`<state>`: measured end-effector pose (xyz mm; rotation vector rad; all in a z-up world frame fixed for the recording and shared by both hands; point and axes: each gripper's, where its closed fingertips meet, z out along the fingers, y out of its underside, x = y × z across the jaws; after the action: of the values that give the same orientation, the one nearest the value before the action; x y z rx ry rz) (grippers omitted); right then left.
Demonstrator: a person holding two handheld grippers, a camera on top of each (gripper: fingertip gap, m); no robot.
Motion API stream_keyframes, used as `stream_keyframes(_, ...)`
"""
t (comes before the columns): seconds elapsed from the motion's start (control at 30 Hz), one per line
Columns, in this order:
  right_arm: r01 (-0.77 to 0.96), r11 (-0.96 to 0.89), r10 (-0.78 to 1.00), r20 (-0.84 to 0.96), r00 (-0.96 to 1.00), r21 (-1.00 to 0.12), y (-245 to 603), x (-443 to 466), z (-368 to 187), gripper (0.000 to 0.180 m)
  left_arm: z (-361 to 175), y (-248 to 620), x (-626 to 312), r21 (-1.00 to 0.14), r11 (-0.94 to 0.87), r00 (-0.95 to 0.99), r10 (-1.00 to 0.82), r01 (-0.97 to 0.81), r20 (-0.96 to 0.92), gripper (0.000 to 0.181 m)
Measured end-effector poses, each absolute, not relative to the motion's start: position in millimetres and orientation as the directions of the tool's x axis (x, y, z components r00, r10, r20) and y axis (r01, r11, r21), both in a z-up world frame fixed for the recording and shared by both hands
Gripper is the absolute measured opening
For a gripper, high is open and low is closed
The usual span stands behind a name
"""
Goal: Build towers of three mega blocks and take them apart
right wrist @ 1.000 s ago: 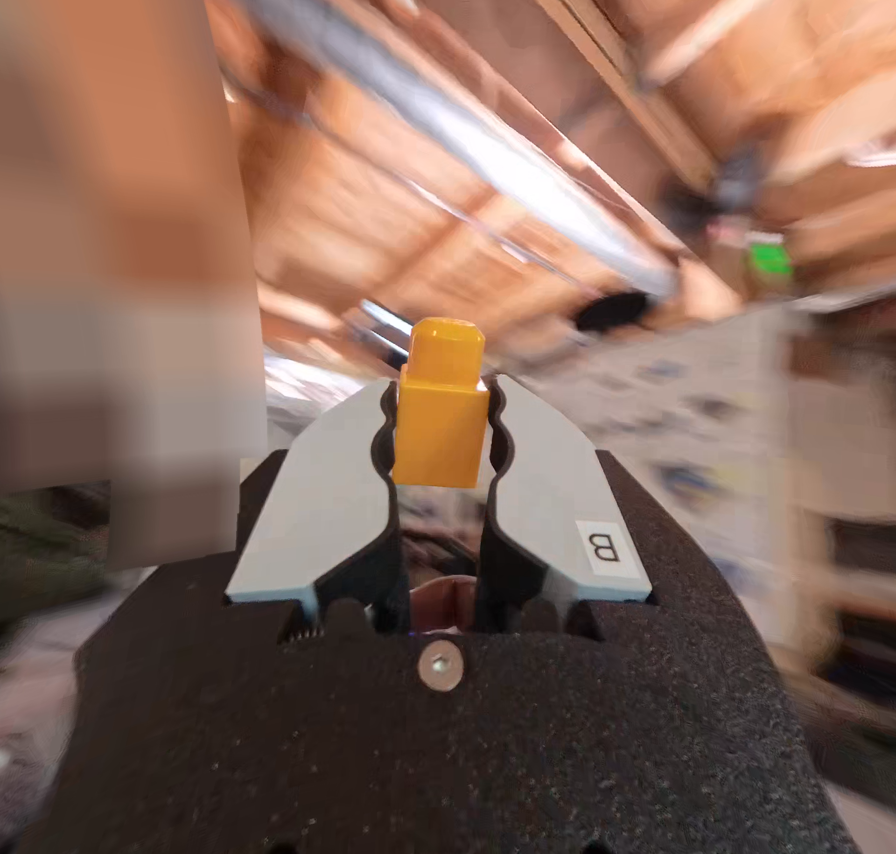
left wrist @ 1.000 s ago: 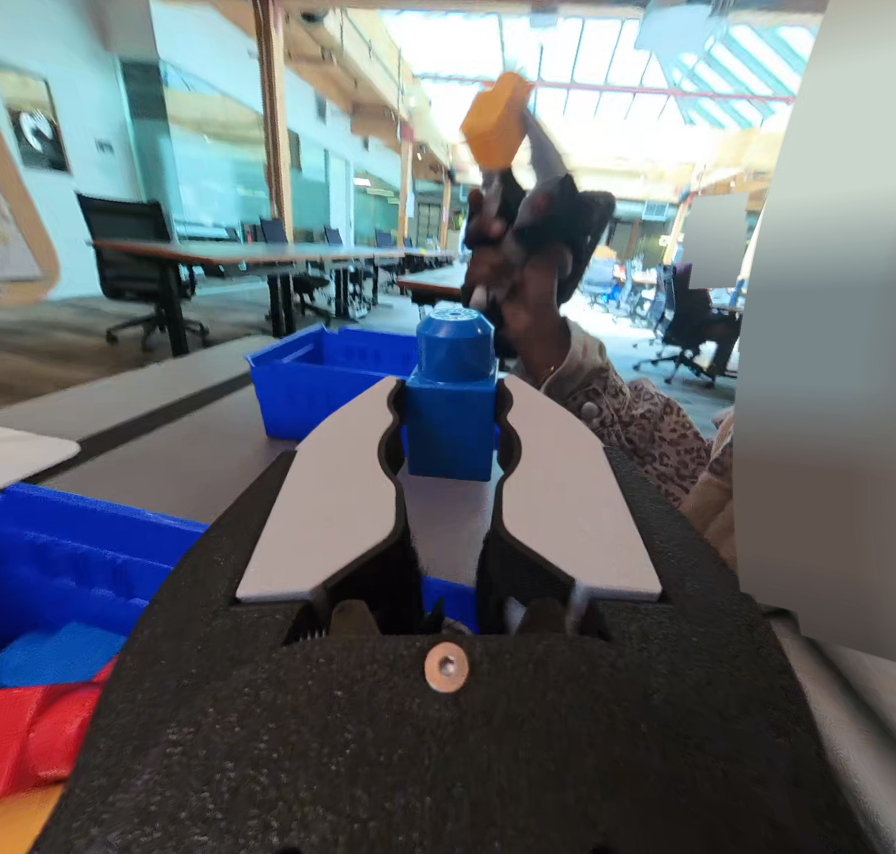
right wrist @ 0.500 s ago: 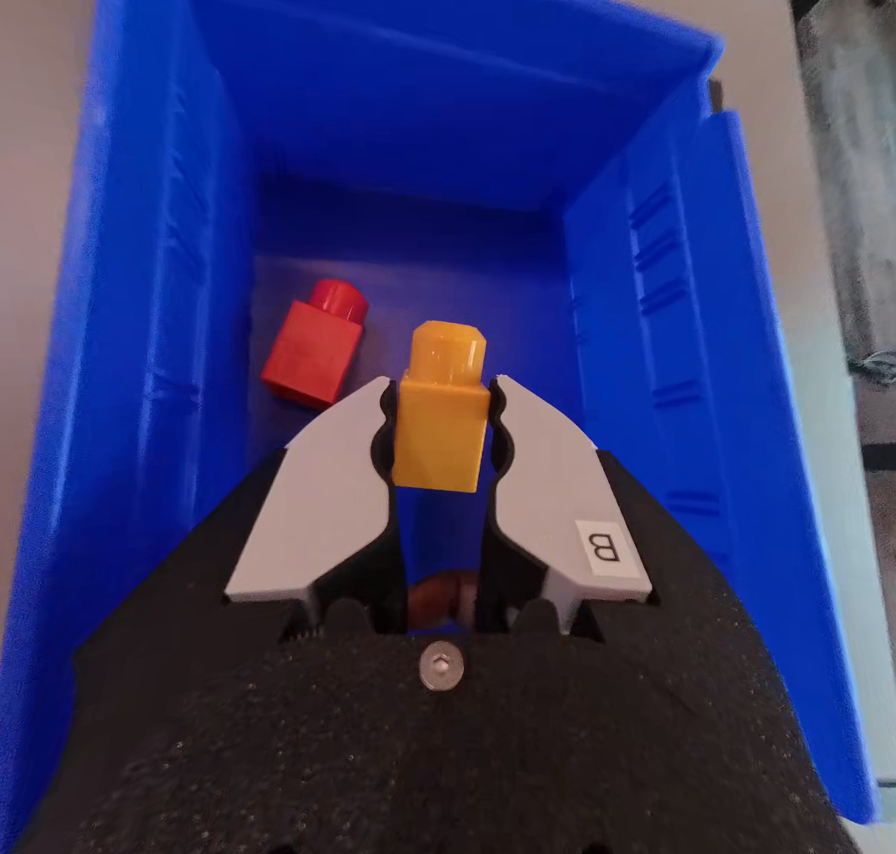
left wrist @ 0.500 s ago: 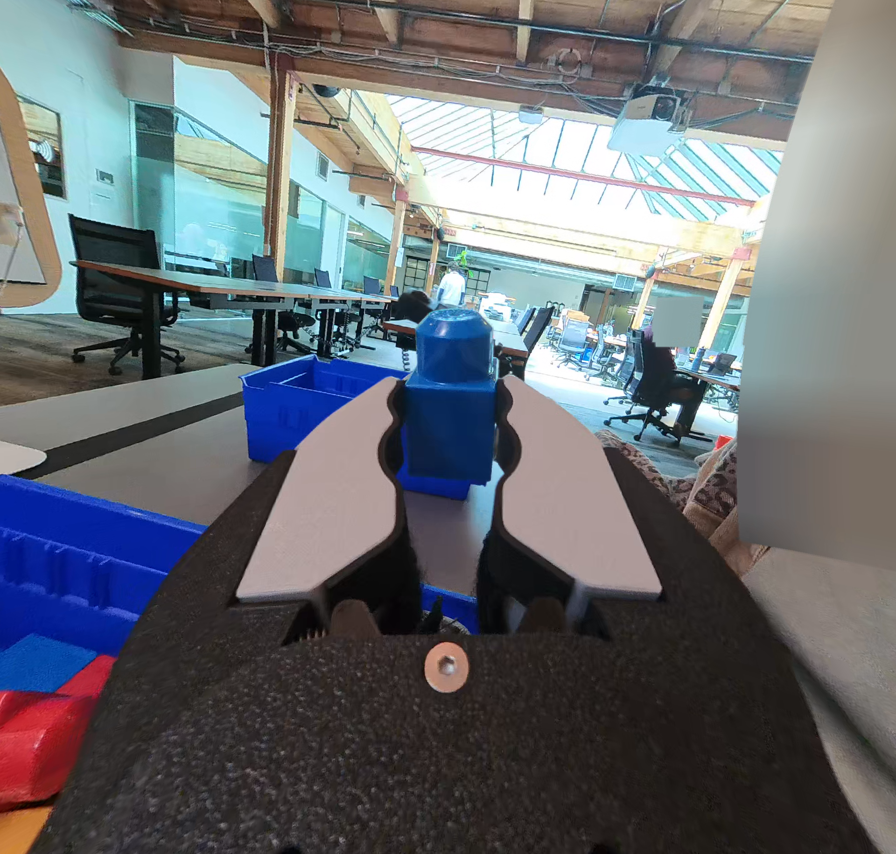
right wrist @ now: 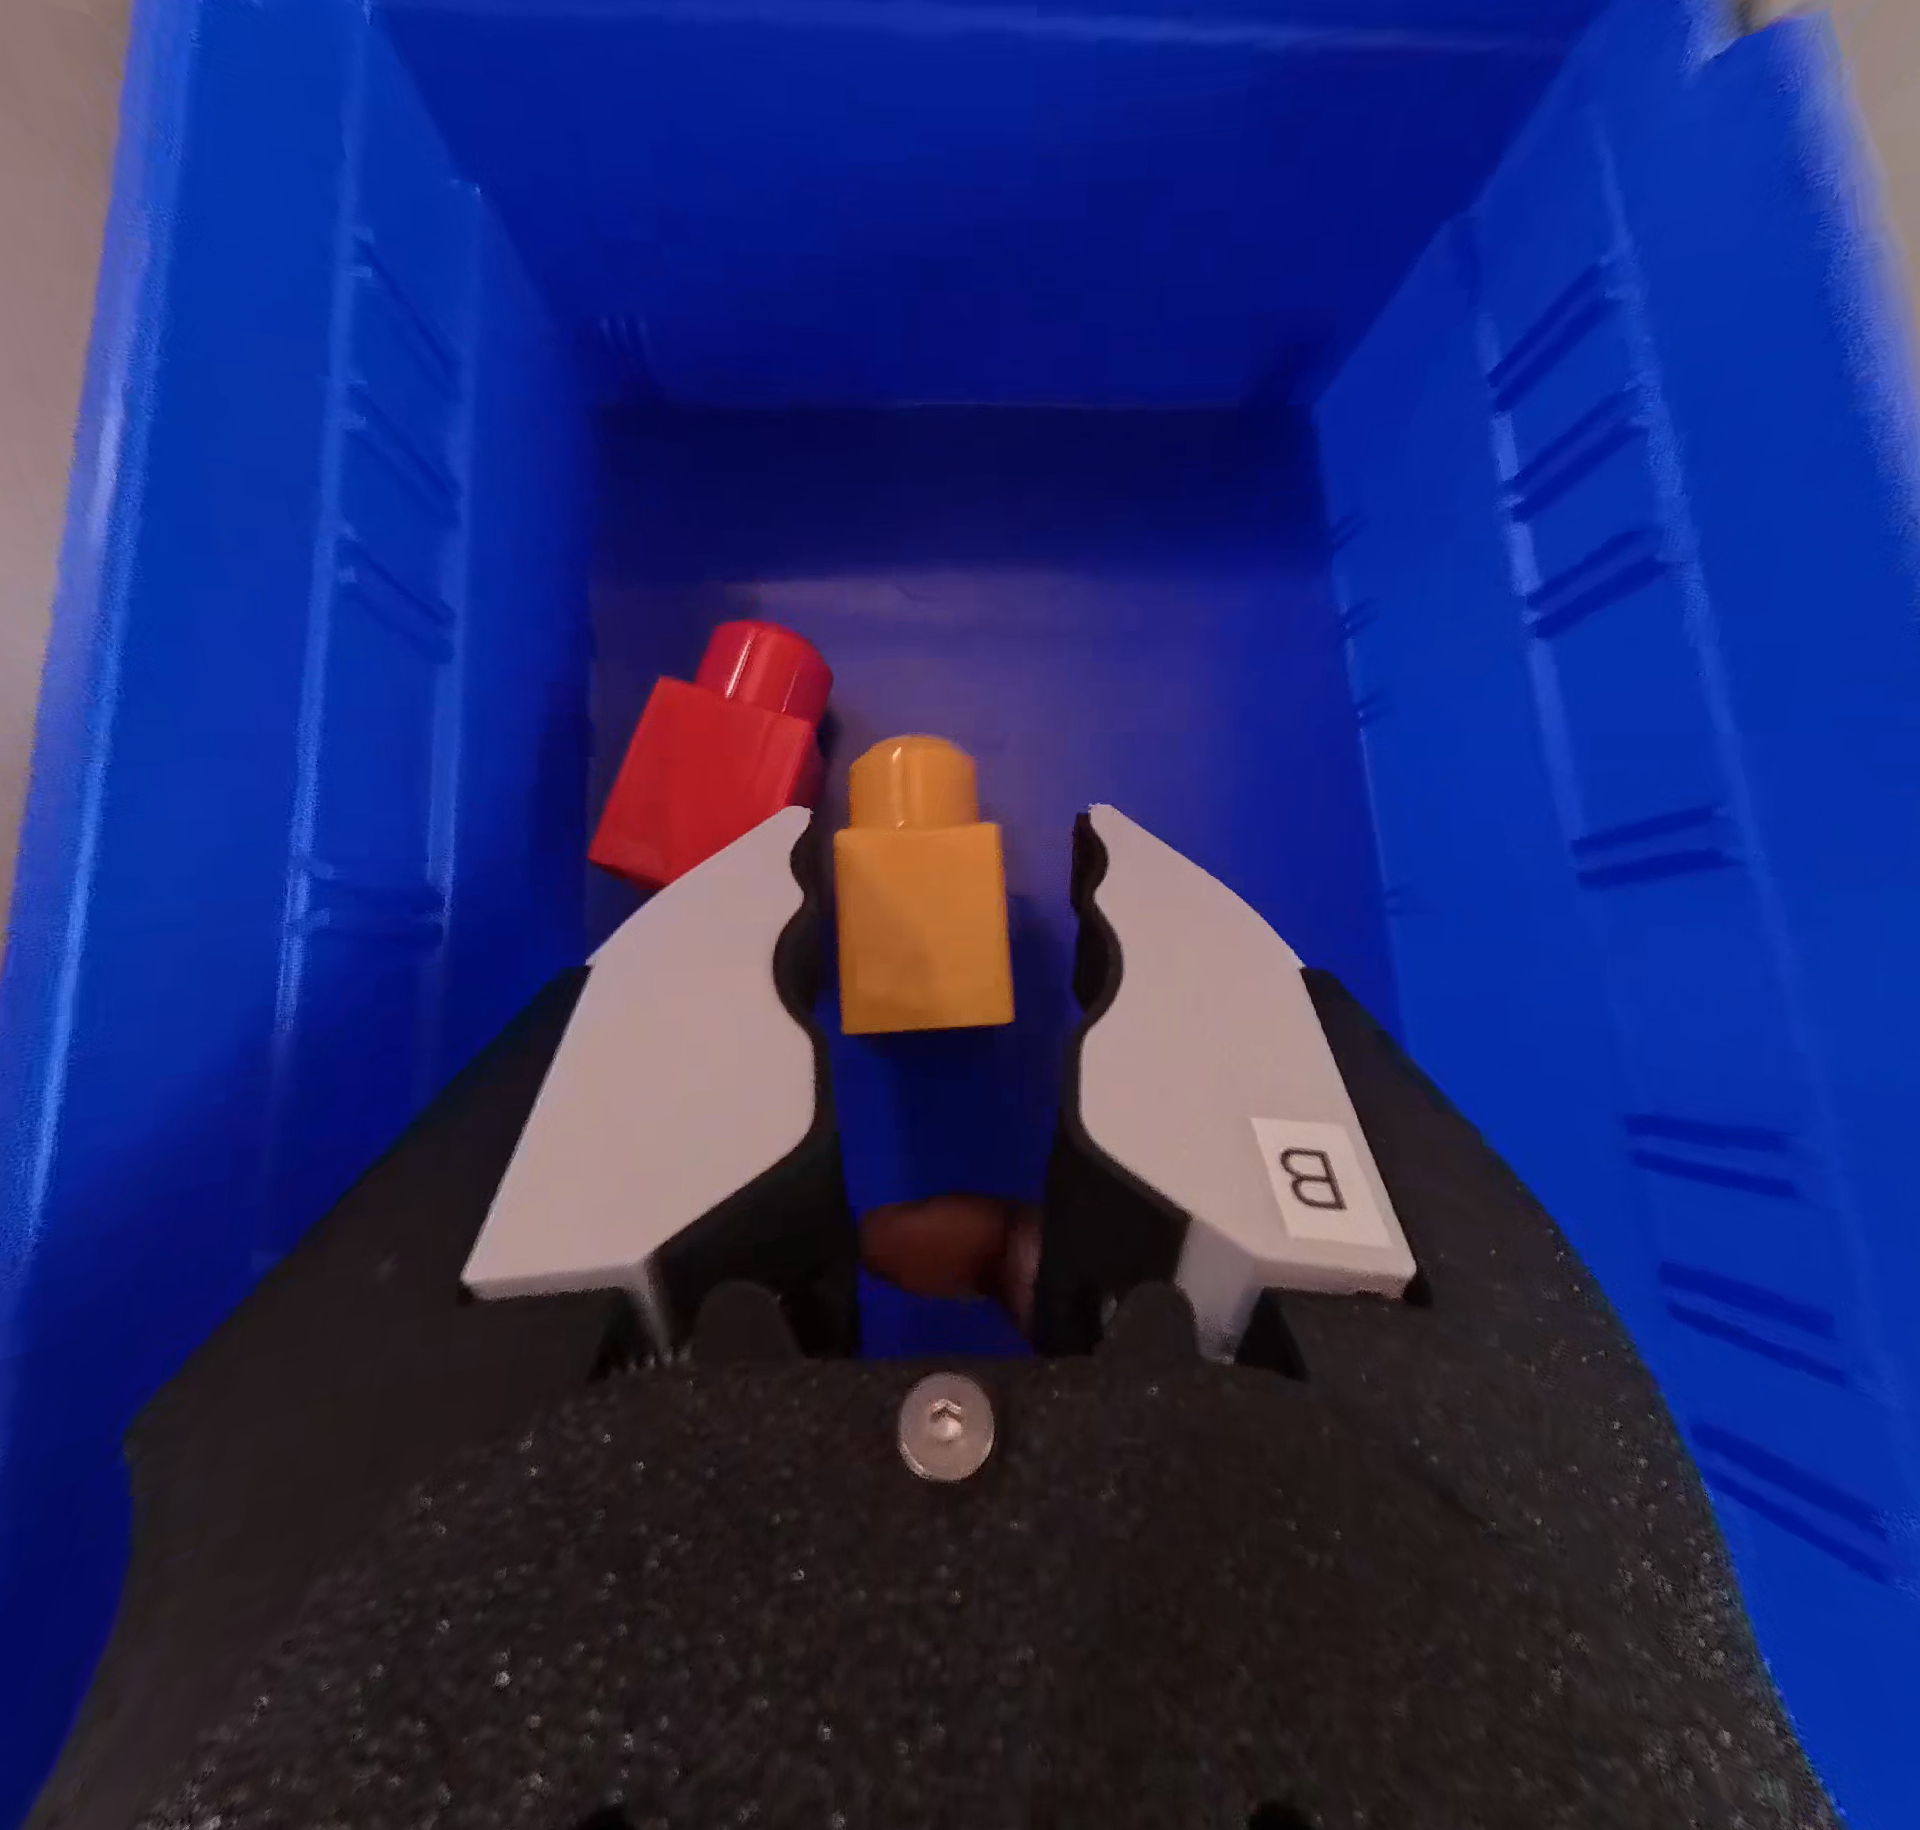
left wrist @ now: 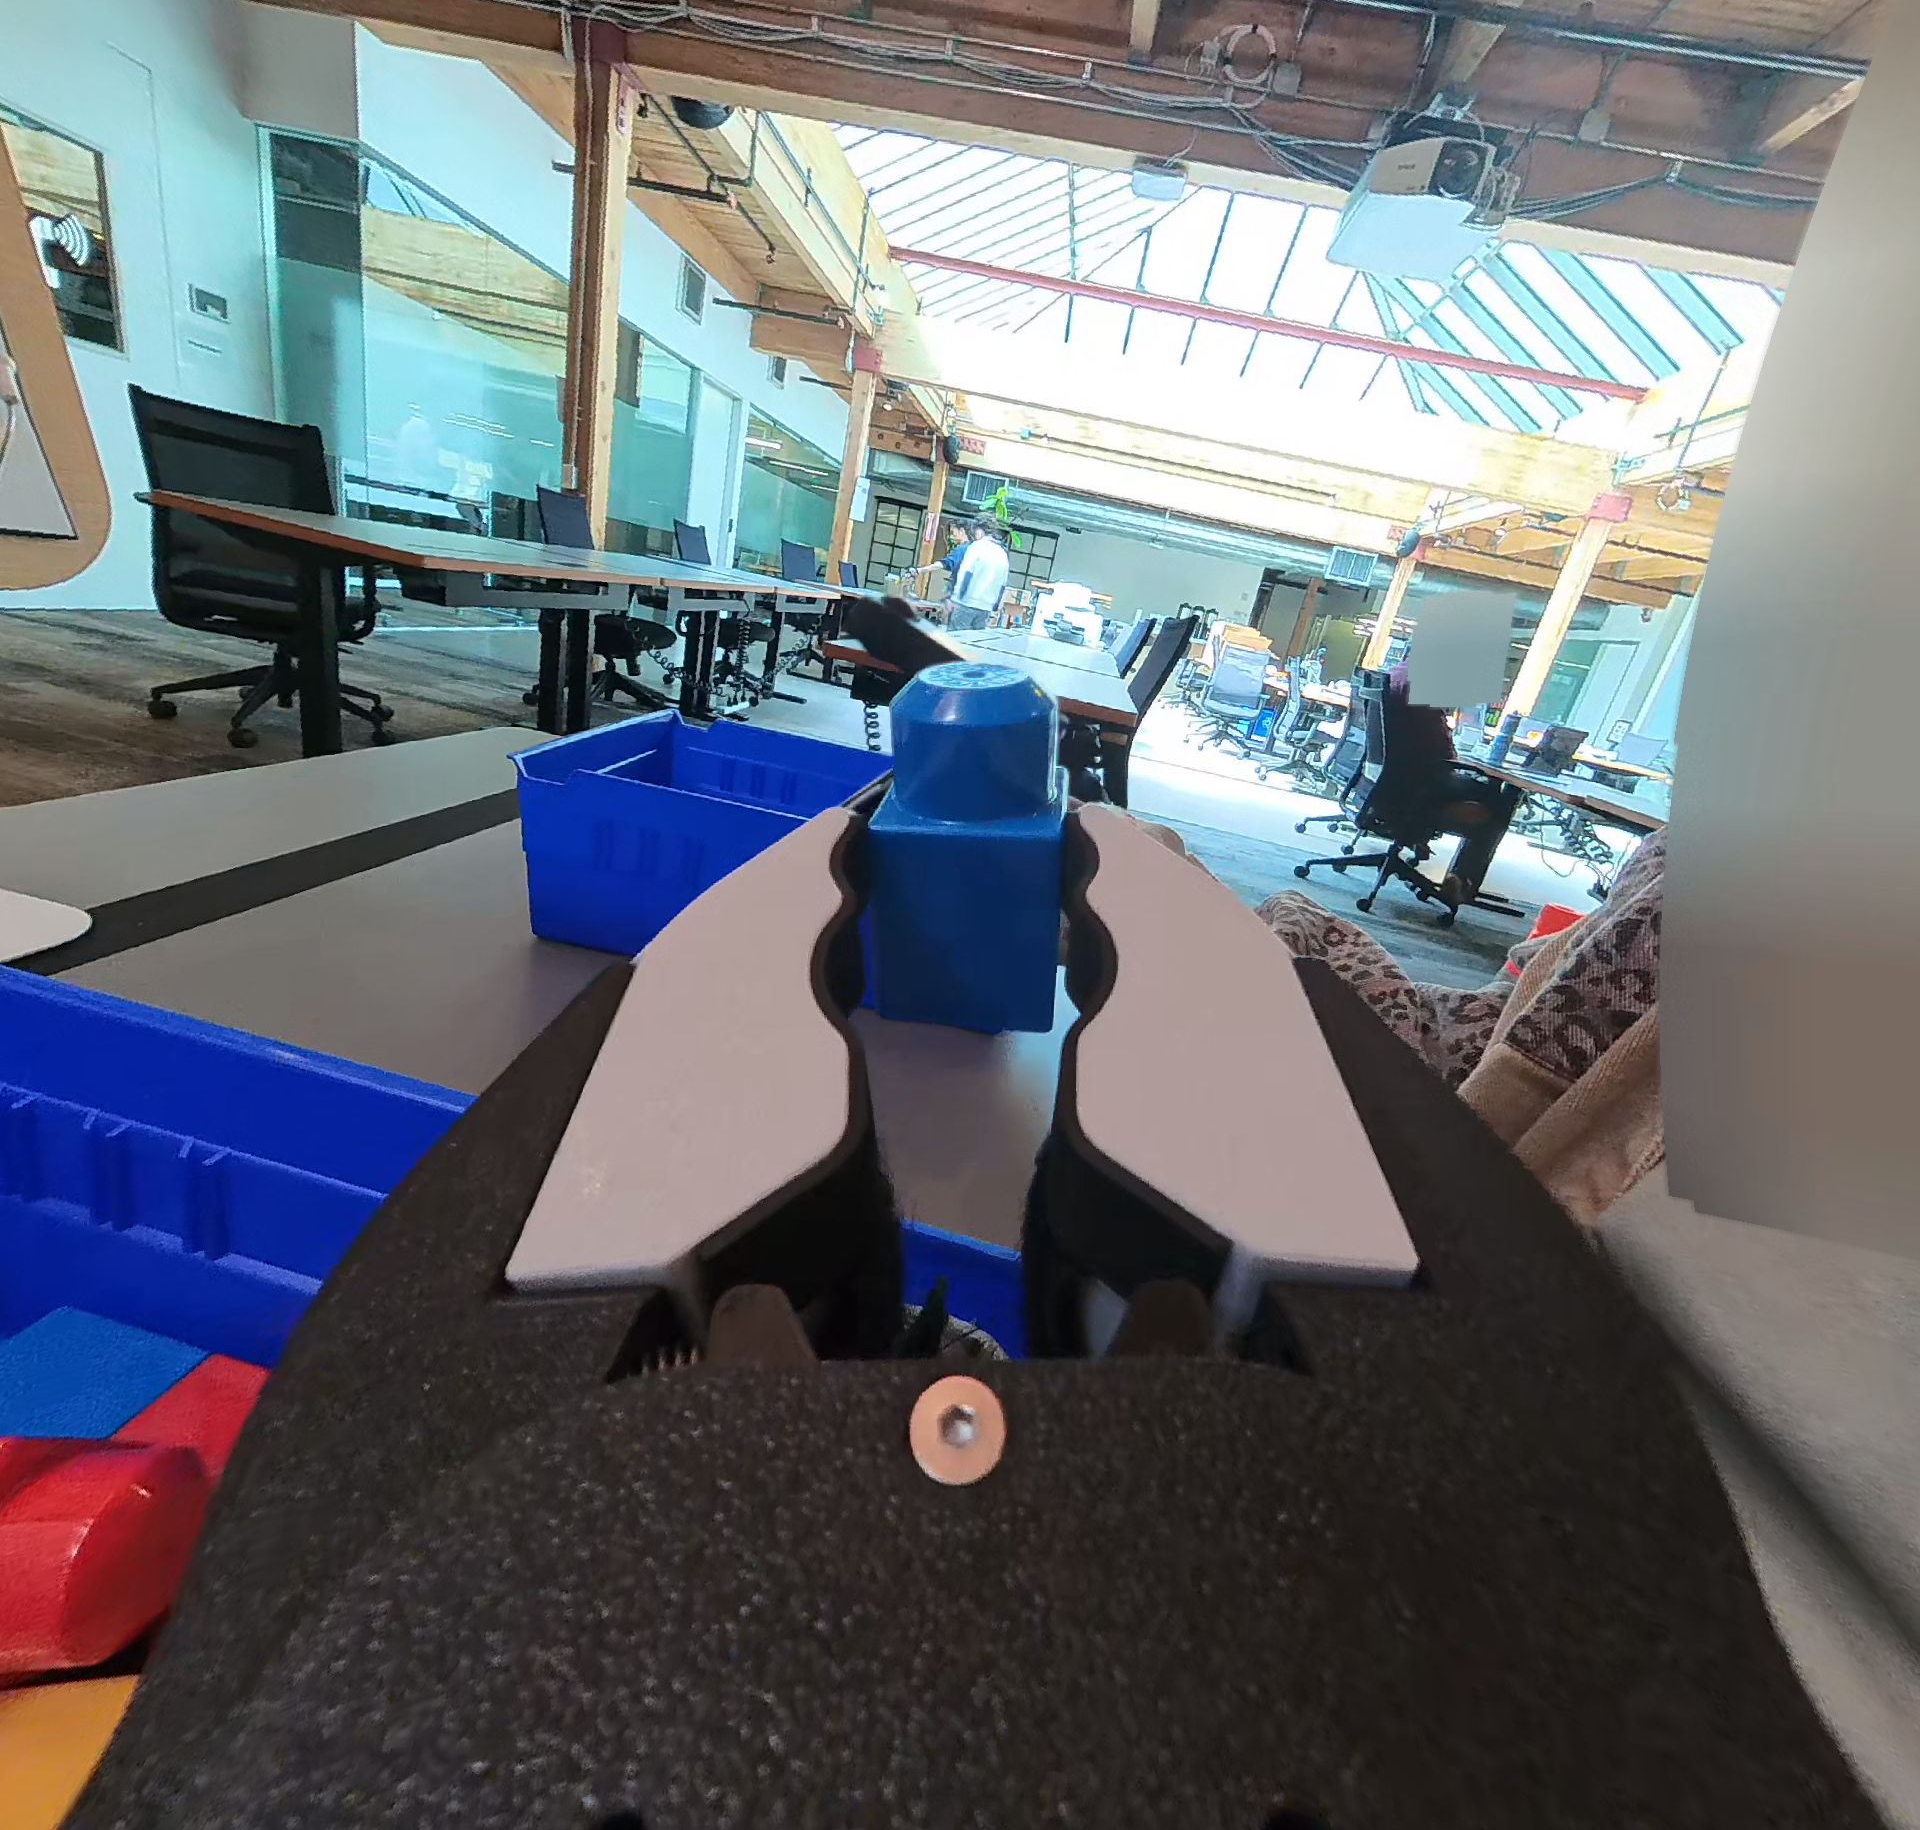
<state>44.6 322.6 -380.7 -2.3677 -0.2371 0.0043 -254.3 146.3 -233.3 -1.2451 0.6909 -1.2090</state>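
- Leftward view: left tool (left wrist: 964,907), two grey scalloped fingers, clamps one blue block (left wrist: 966,923), a cube with a round stud, above the grey table (left wrist: 312,939); two ribbed blue plastic bins, far (left wrist: 665,824) and near (left wrist: 156,1136).
- Right view: right tool (right wrist: 940,850) spread wide around one loose yellow block (right wrist: 923,916); one glossy red block (right wrist: 707,772) just beside it, both inside a blue bin (right wrist: 1558,741).

Black office chair (left wrist: 244,544); long desks (left wrist: 499,559); ceiling projector (left wrist: 1413,196).
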Motion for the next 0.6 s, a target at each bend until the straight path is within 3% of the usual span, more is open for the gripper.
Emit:
stream_keyframes(0.1, 0.113, -0.478, 0.147, 0.047, 0.988, -0.871, 333.2, 42.0, -325.3, 0.046, -232.8, 148.8, -256.0, -0.944, -0.112, 0.295, -0.933, 0.311, 0.207, 0.035)
stream_keyframes(0.17, 0.015, -0.181, 0.282, -0.037, 0.959, -0.983, 324.6, 13.7, -260.9, 0.048, -231.4, 151.1, -258.5, -0.936, -0.114, 0.300, -0.928, 0.332, 0.220, 0.035)
stream_keyframes(0.27, -0.230, 0.178, 0.603, -0.079, 0.794, -0.957, 272.0, -43.8, -171.0, 0.048, -224.7, 151.6, -263.6, -0.912, -0.112, 0.280, -0.931, 0.394, 0.235, 0.035)
stream_keyframes(0.37, -0.365, 0.151, 0.848, -0.069, 0.525, -0.919, 216.1, -113.7, -137.3, 0.048, -213.1, 148.1, -271.7, -0.861, -0.123, 0.214, -0.942, 0.494, 0.257, 0.036)
stream_keyframes(0.5, -0.102, -0.005, 0.986, -0.022, 0.168, -0.995, 163.2, -223.3, -184.8, 0.070, -203.5, 149.5, -285.7, -0.782, -0.172, 0.136, -0.941, 0.599, 0.311, 0.036)
stream_keyframes(0.6, 0.030, -0.040, 0.996, -0.038, 0.079, -0.999, 147.9, -265.6, -220.8, 0.070, -205.7, 151.6, -286.2, -0.788, -0.178, 0.145, -0.936, 0.590, 0.320, 0.035)
